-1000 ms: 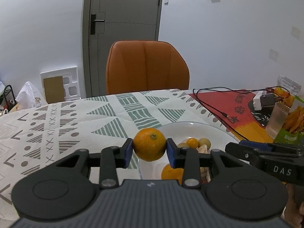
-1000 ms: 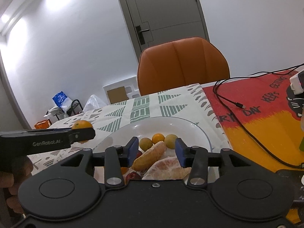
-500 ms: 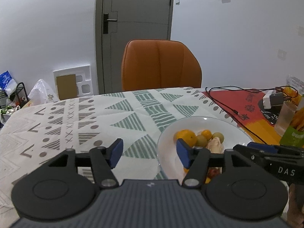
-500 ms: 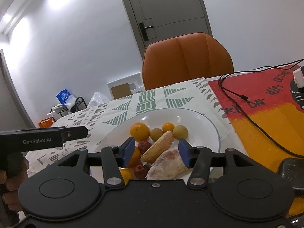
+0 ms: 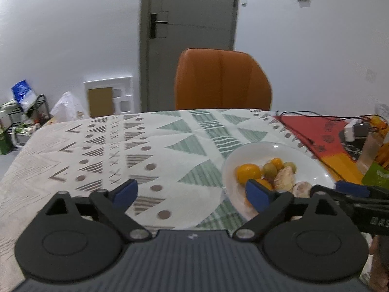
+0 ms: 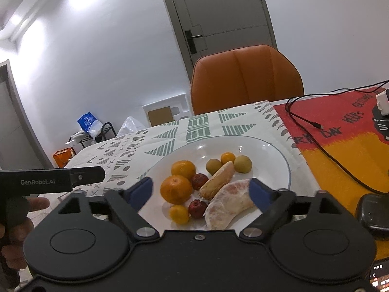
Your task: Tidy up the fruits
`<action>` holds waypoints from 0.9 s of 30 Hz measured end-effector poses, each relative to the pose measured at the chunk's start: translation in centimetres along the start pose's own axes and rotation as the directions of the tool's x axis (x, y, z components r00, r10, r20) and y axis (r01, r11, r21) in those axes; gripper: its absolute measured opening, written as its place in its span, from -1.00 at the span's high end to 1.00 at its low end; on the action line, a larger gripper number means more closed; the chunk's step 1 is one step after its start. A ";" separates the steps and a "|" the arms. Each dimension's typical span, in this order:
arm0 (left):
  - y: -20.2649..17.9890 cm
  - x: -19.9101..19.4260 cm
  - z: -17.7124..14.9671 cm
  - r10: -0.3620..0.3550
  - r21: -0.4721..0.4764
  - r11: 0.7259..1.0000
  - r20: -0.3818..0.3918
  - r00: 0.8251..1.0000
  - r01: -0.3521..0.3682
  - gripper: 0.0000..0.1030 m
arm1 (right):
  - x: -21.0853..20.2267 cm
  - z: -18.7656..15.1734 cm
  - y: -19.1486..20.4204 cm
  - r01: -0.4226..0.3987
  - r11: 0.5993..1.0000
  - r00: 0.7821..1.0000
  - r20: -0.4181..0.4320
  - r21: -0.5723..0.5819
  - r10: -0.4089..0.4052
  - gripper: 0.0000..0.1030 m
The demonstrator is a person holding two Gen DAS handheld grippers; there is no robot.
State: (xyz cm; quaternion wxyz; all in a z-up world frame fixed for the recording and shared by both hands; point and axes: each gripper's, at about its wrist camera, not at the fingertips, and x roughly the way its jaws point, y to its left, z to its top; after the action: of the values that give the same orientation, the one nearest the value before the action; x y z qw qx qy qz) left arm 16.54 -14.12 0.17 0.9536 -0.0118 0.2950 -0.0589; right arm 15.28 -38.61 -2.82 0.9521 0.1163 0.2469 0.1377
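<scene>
A white plate [image 6: 277, 155] on the patterned tablecloth holds several fruits: two oranges [image 6: 176, 189], small tangerines [image 6: 179, 214], two dark red fruits [image 6: 199, 181], green-yellow round fruits [image 6: 242, 163] and peeled pomelo segments [image 6: 229, 200]. The same plate [image 5: 311, 160] lies at the right in the left wrist view, with an orange [image 5: 248, 173] at its left side. My left gripper [image 5: 192, 193] is open and empty over the cloth, left of the plate. My right gripper [image 6: 201, 192] is open just in front of the fruit pile, nothing between its fingers.
An orange chair [image 5: 222, 82] stands behind the table, with a grey door [image 5: 189, 31] beyond it. A red-and-yellow mat [image 6: 340, 141] with a black cable [image 6: 313, 124] lies to the right. A dark device [image 6: 374, 211] sits near the right gripper. A hand [image 6: 14, 216] holds the left gripper.
My left gripper let go of the orange, which now lies on the plate, then opened wide and drew back to the left. My right gripper opened wider near the fruit.
</scene>
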 end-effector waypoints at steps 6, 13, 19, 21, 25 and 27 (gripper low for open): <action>0.9 -1.6 -0.7 0.012 -0.017 1.000 -0.007 1.000 -0.012 -0.90 | -1.0 -0.2 1.0 -0.006 1.000 1.000 -0.005 -0.017 0.006 -1.00; 1.8 -3.4 -1.0 0.025 -0.032 0.999 -0.022 0.999 -0.026 -1.00 | -2.2 -0.5 2.1 -0.009 0.999 1.000 -0.014 -0.034 0.009 -1.00; 2.3 -5.3 -1.7 0.031 -0.031 0.999 -0.023 0.999 -0.031 -1.00 | -3.3 -0.9 3.0 -0.024 0.998 1.000 -0.016 -0.051 0.024 -1.00; 2.6 -5.9 -1.9 0.034 -0.028 0.999 -0.026 0.999 -0.035 -1.00 | -3.7 -1.0 3.4 -0.029 0.998 0.999 -0.016 -0.055 0.028 -1.00; 3.1 -7.4 -2.4 0.031 -0.035 0.999 -0.020 0.999 -0.032 -1.00 | -4.5 -1.2 4.1 -0.042 0.997 0.999 -0.016 -0.062 0.041 -1.00; 3.3 -8.1 -2.6 0.036 -0.033 0.999 -0.015 0.999 -0.036 -1.00 | -4.9 -1.3 4.5 -0.047 0.997 0.999 -0.014 -0.067 0.046 -1.00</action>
State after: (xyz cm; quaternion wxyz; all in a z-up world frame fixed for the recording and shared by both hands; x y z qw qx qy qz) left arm 8.76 -9.82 2.40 0.9520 -0.0217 0.3029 -0.0369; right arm 9.60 -35.80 -0.44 0.9505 0.0891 0.2452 0.1690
